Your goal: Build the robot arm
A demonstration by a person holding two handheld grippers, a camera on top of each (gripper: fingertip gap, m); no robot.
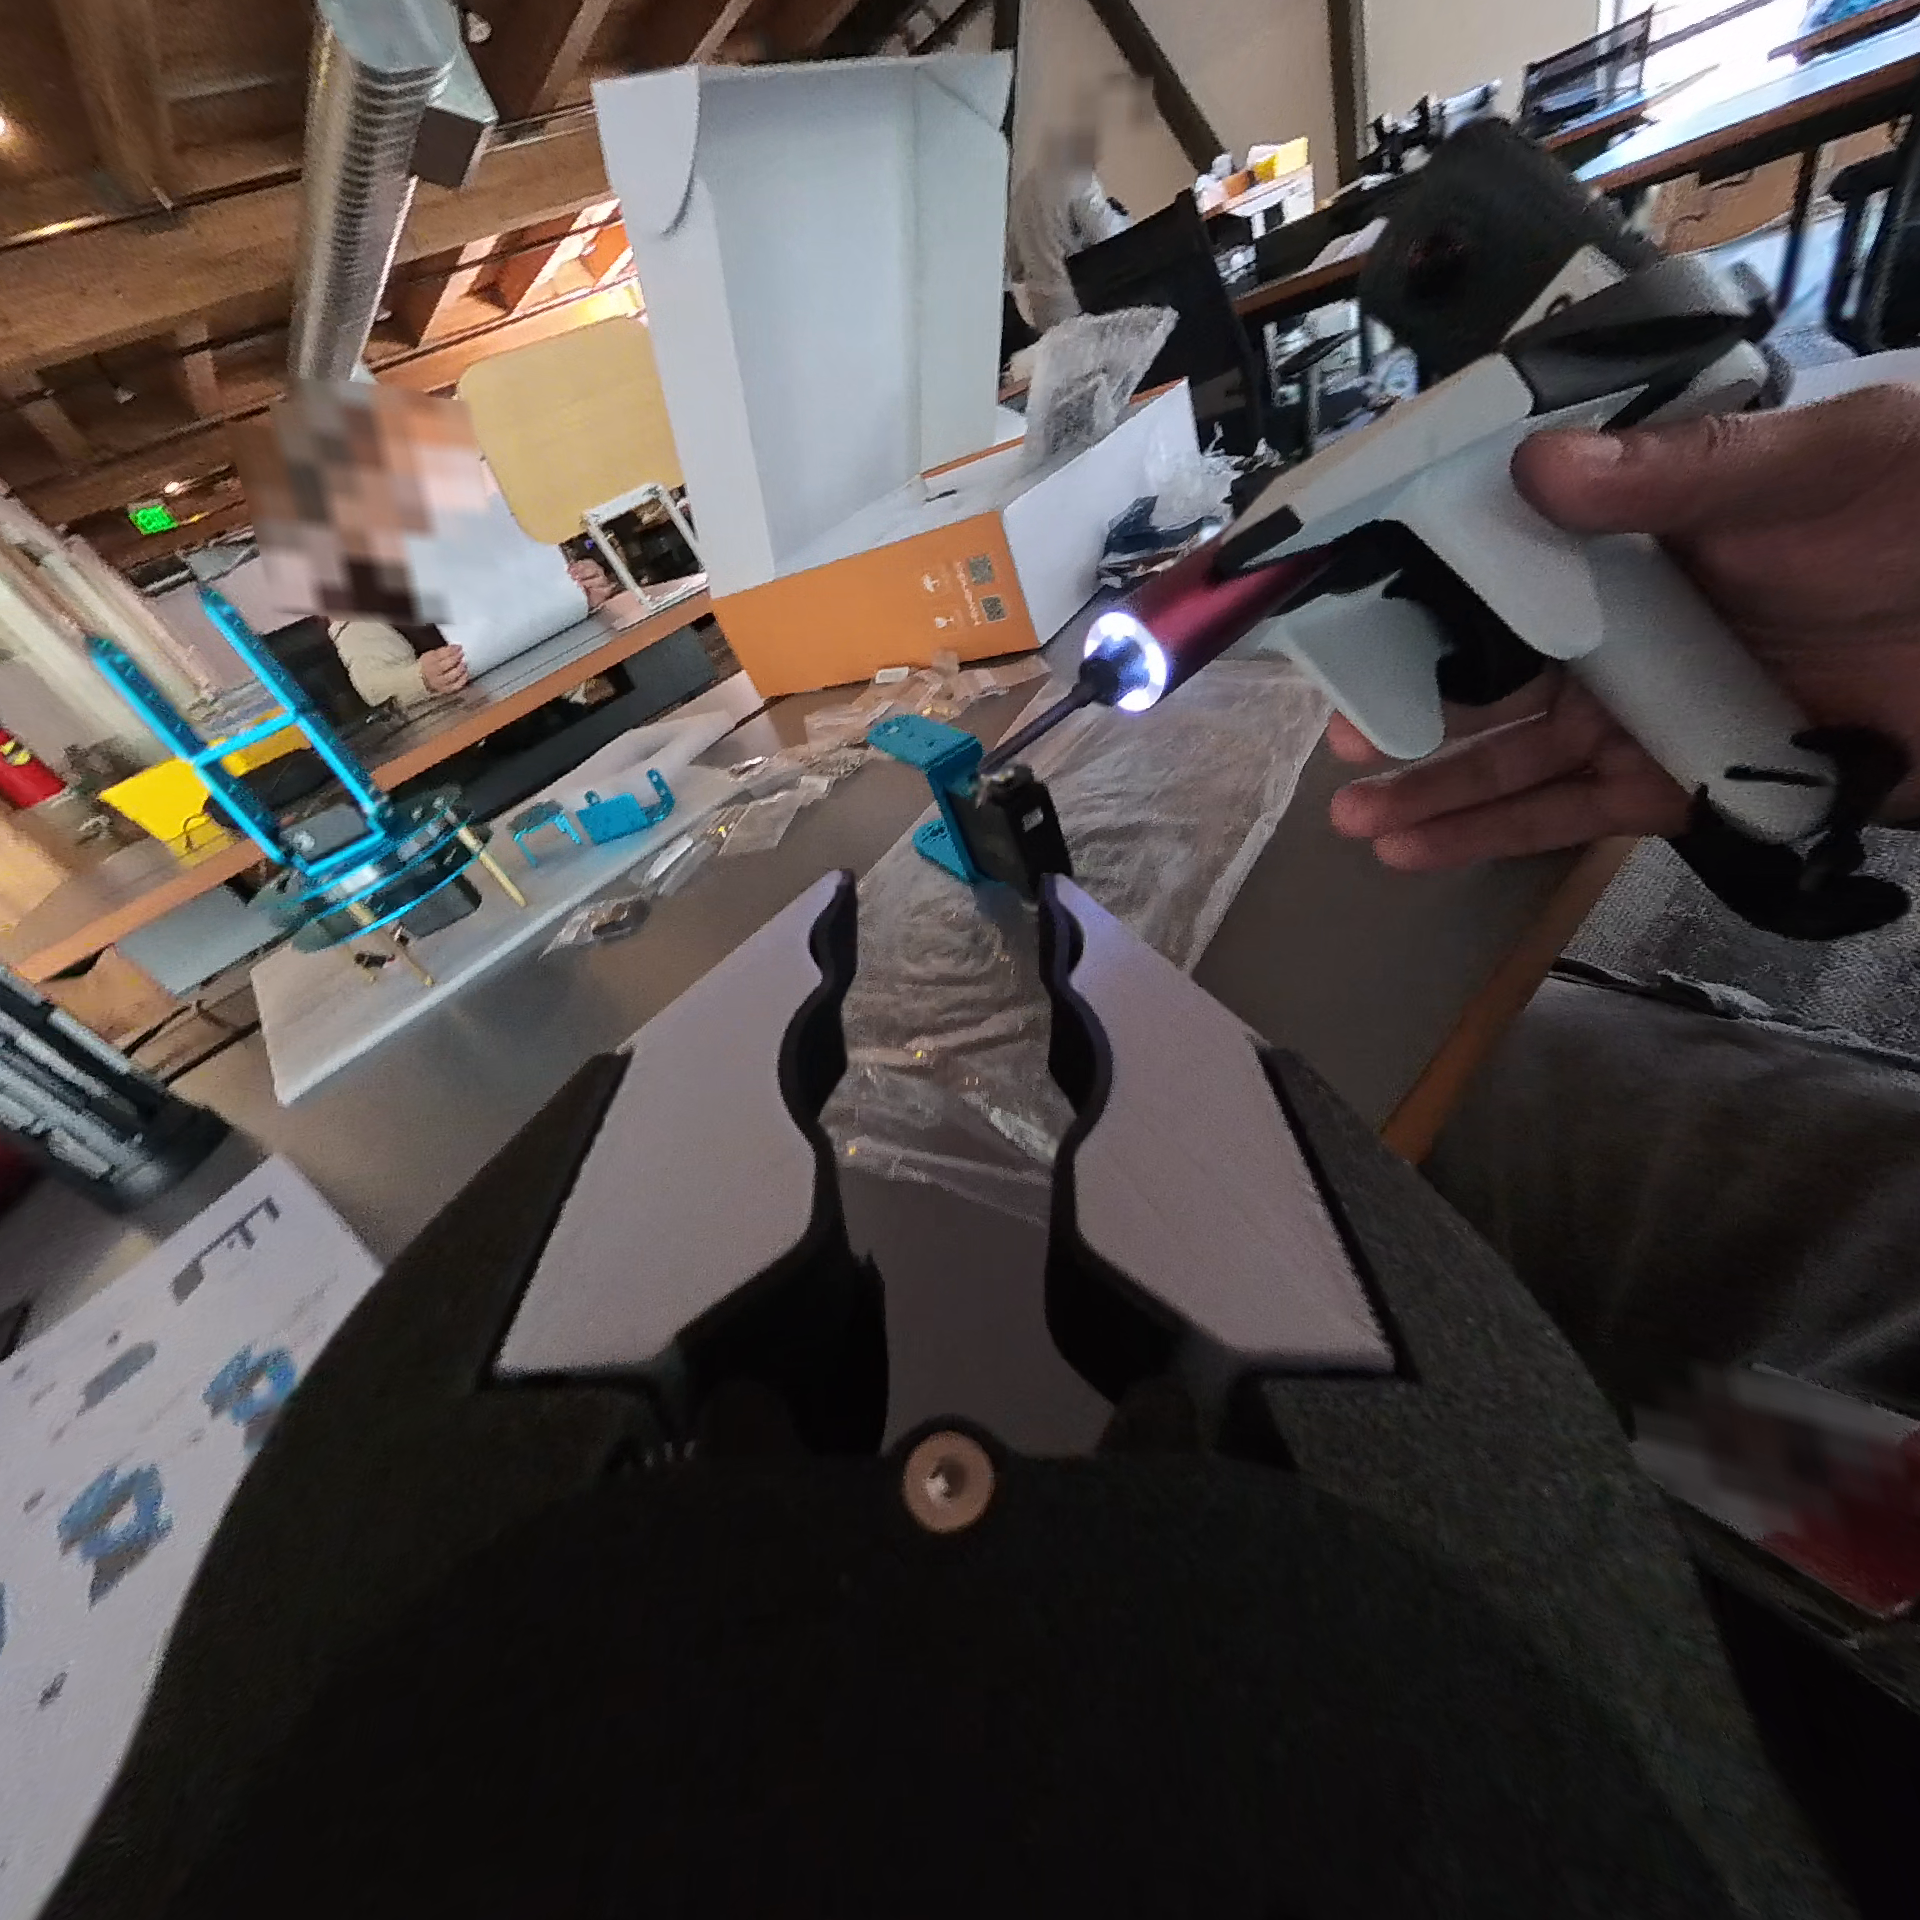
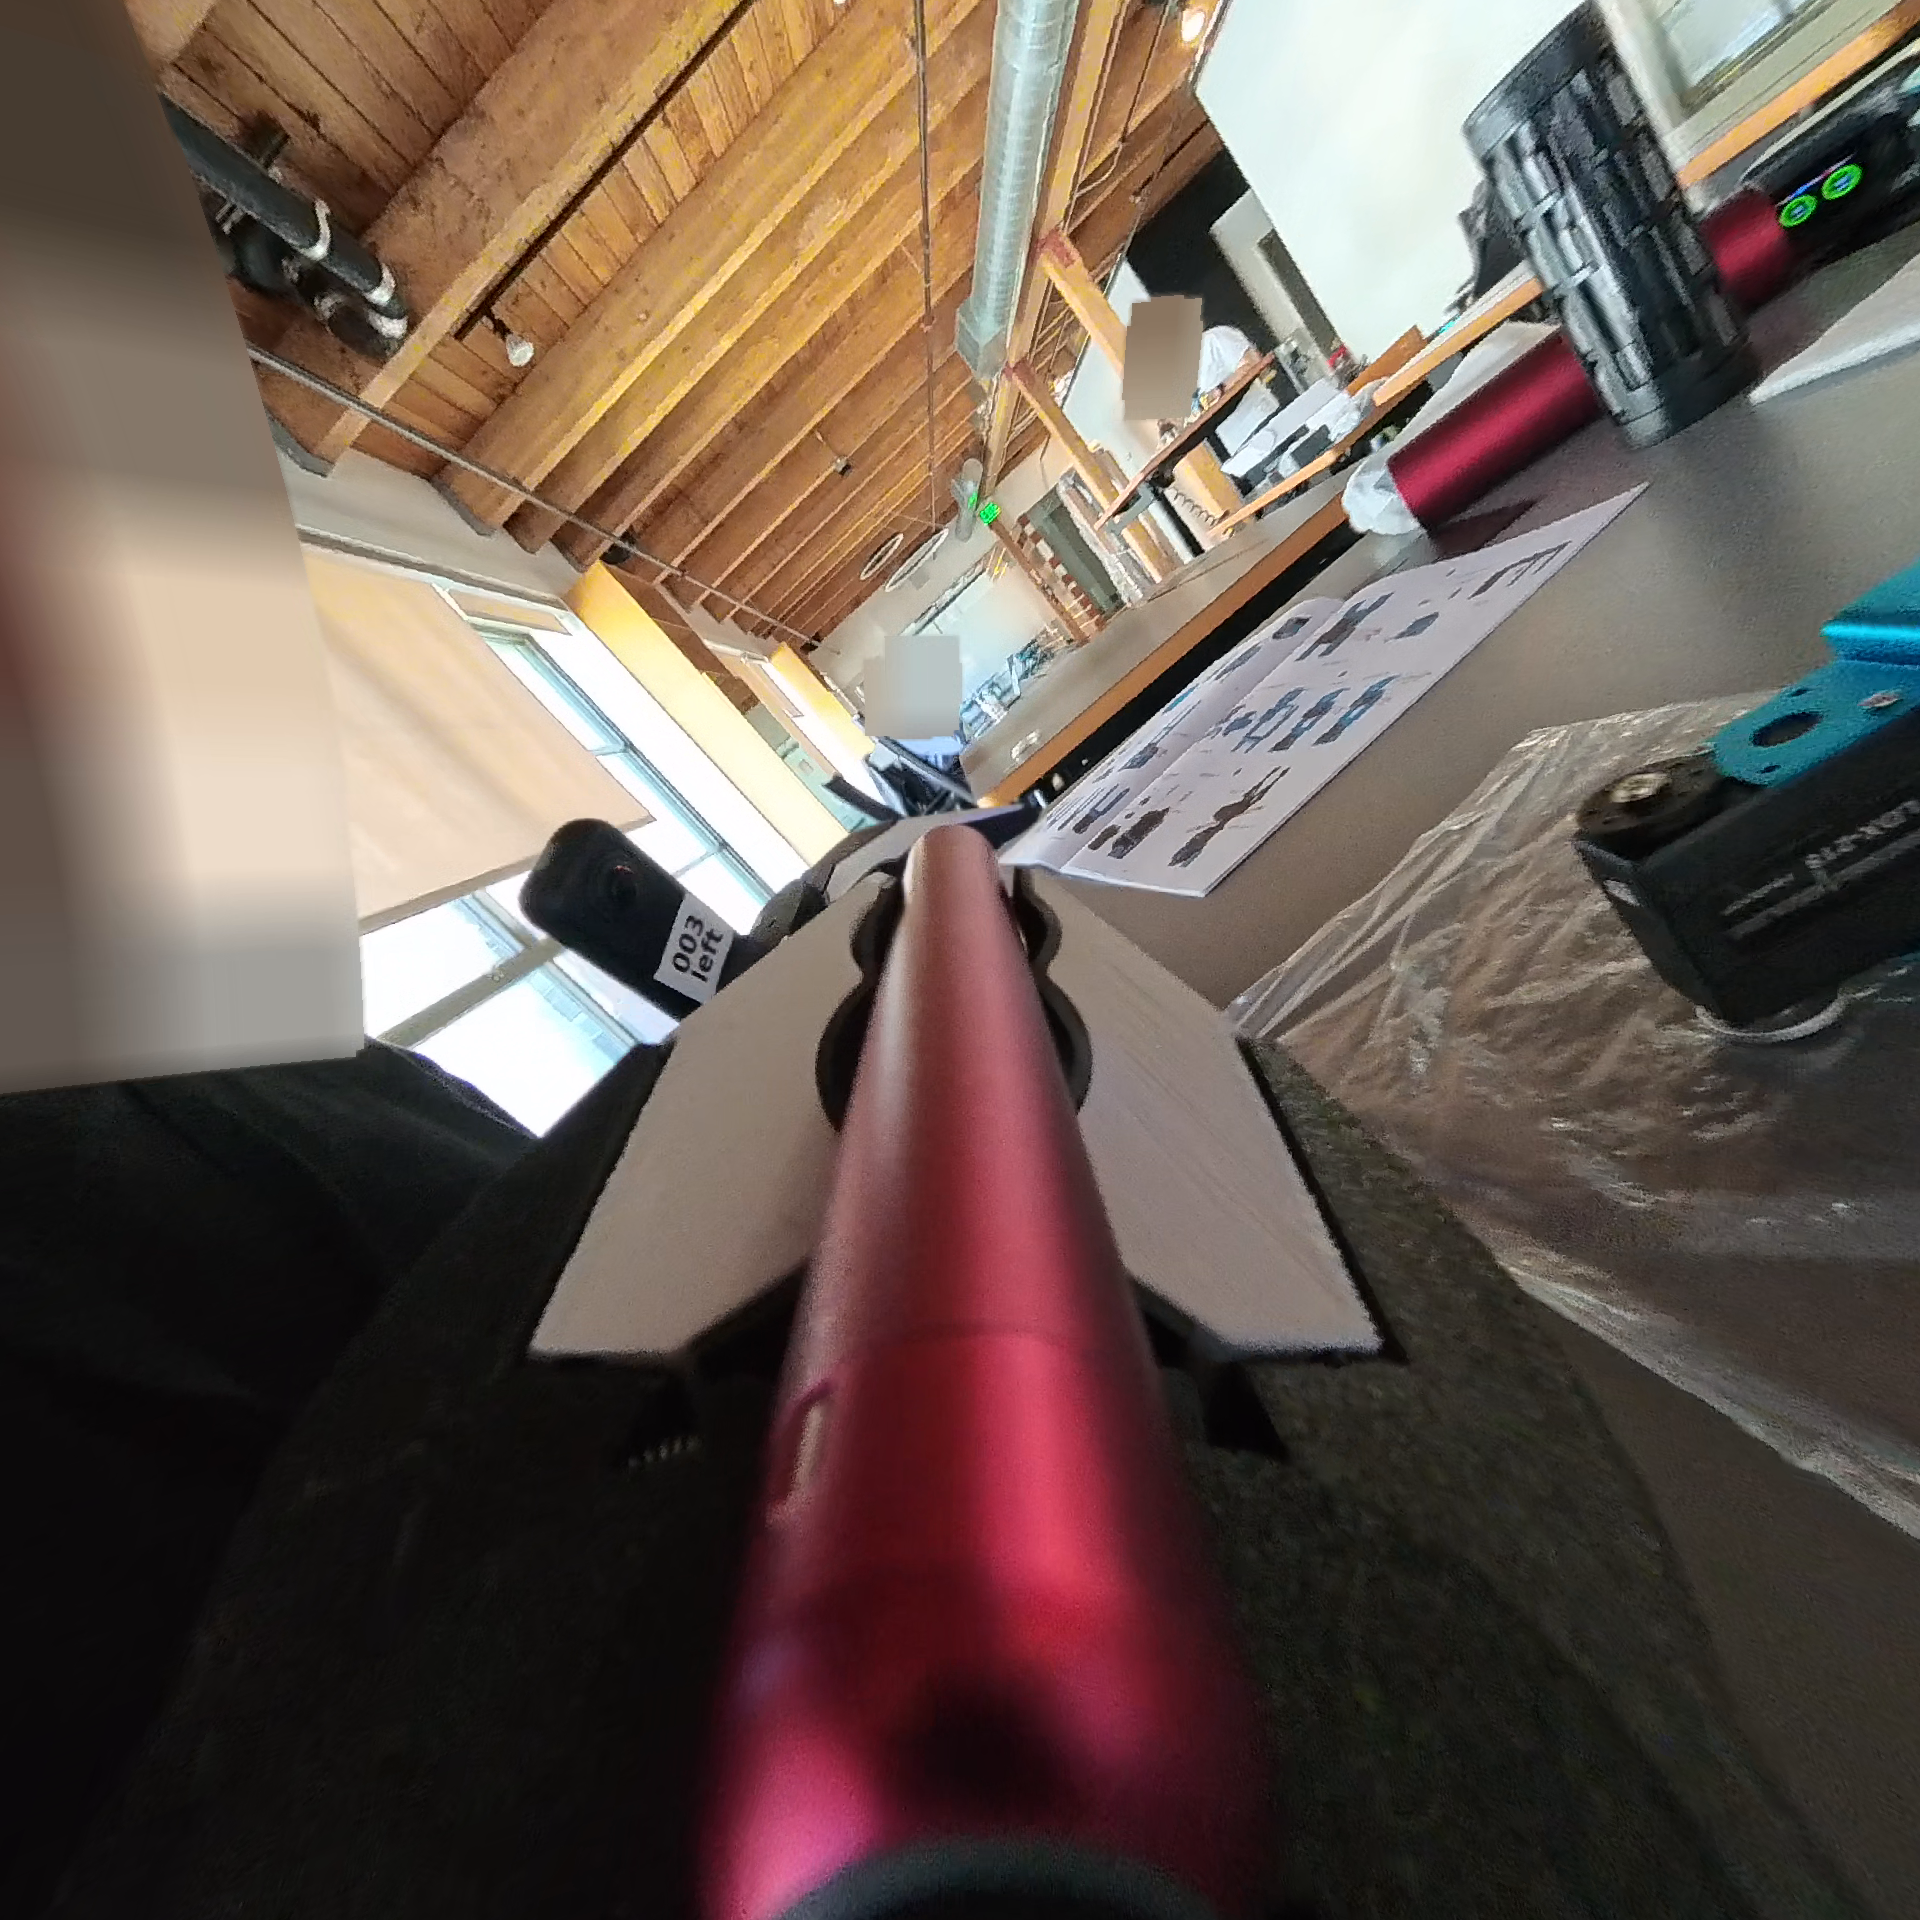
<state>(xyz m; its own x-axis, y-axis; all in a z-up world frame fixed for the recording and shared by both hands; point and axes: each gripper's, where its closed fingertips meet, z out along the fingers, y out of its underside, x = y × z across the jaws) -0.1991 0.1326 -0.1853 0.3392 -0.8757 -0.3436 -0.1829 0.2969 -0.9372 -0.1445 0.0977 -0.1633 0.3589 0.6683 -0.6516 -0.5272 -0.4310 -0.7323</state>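
Observation:
My left gripper [image 1: 945, 904] is open and empty, low over a plastic sheet [image 1: 935, 1029] on the grey table. Just beyond its right fingertip stands a black servo [image 1: 1013, 831] in a blue bracket [image 1: 925, 758]. My right gripper [image 1: 1288, 582], held by a hand, is shut on a red electric screwdriver [image 1: 1216, 608] with a lit ring light. The screwdriver's bit touches the top of the servo. In the right wrist view the gripper [image 2: 956, 883] clamps the screwdriver [image 2: 966, 1195]. The servo [image 2: 1766, 914] and bracket [image 2: 1808, 717] lie at the right.
An open white and orange box [image 1: 883, 416] stands behind the servo. A blue frame assembly [image 1: 312, 810], small blue brackets [image 1: 613, 816] and clear bags lie to the left. A printed booklet [image 2: 1299, 727] lies on the table. A black round holder [image 2: 1610, 229] and a red cylinder [image 2: 1486, 447] stand farther off. The table edge [image 1: 1496, 1008] runs at the right.

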